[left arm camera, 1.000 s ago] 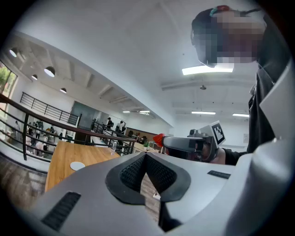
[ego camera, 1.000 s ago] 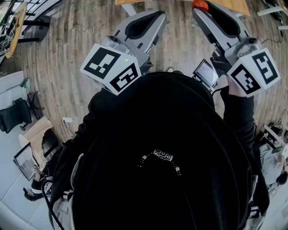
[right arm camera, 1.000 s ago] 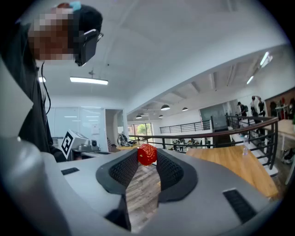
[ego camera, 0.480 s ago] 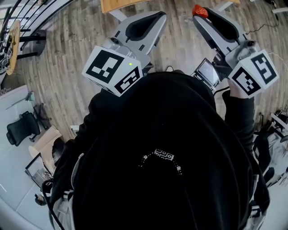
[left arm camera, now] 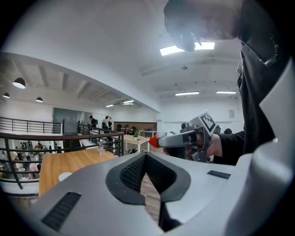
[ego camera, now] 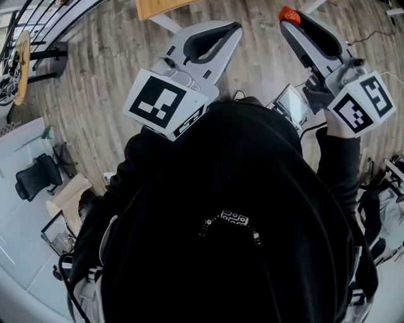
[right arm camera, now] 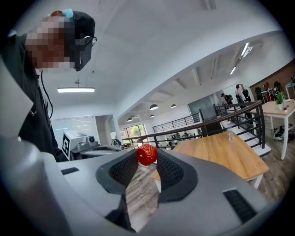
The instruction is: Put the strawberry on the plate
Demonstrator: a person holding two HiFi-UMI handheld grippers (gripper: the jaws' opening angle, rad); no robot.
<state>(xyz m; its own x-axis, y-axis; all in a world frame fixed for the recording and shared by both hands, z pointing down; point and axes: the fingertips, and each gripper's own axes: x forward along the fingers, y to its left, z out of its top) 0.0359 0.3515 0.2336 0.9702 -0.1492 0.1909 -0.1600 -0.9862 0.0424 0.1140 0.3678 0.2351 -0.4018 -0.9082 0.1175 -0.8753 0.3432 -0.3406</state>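
A red strawberry [right arm camera: 147, 154] sits pinched between the black pads at the tips of my right gripper [right arm camera: 147, 158], held in the air. In the head view the strawberry [ego camera: 289, 13] shows at the top right, at the tip of the right gripper [ego camera: 290, 19]. My left gripper [ego camera: 235, 27] is beside it to the left, its jaws shut tip to tip with nothing in them. From the left gripper [left arm camera: 145, 155] I see the strawberry [left arm camera: 153, 141] to the right. A small white round thing [left arm camera: 64, 175], perhaps the plate, lies on a wooden table [left arm camera: 76, 161].
The wooden table [right arm camera: 216, 147] stands ahead on a plank floor [ego camera: 101, 76], with a black railing [left arm camera: 60, 136] behind it. Office chairs [ego camera: 31, 180] and cables lie at the left of the head view. More tables and people stand far off.
Both grippers have shifted to the right in the head view, the strawberry still held. The left gripper has rolled, its marker cube now showing a different face. The table edge slid left.
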